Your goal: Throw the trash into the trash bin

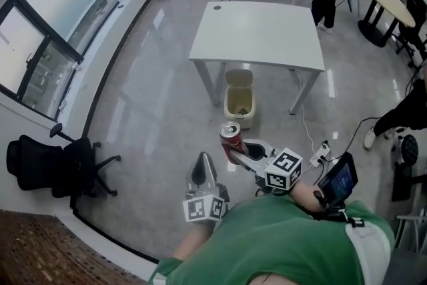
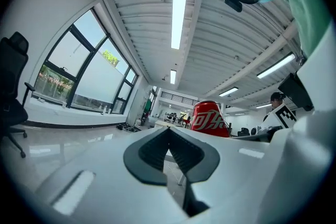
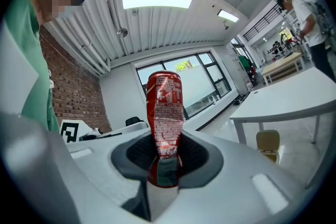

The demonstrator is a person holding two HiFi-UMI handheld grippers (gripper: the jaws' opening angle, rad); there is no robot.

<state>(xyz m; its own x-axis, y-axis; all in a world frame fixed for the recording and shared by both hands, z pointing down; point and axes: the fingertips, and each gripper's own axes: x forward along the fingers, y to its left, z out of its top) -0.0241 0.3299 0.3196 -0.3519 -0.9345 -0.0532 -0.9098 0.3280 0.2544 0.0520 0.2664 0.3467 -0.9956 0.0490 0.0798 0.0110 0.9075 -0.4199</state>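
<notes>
Over the floor in head view, right gripper [image 1: 235,147] clamped on a red can [image 1: 231,139], near the open trash bin [image 1: 239,101] under a white table [image 1: 257,33], left gripper view, left gripper [image 2: 169,131] jaws together, empty, right gripper view, red can [image 3: 164,107] squeezed between the jaws, trash bin [image 3: 269,145] beyond.

From the head we look steeply down on the left gripper [image 1: 203,163] and the right gripper [image 1: 235,149]. Each gripper camera looks level, close behind its jaws; all views share the red can [image 3: 164,113].
</notes>
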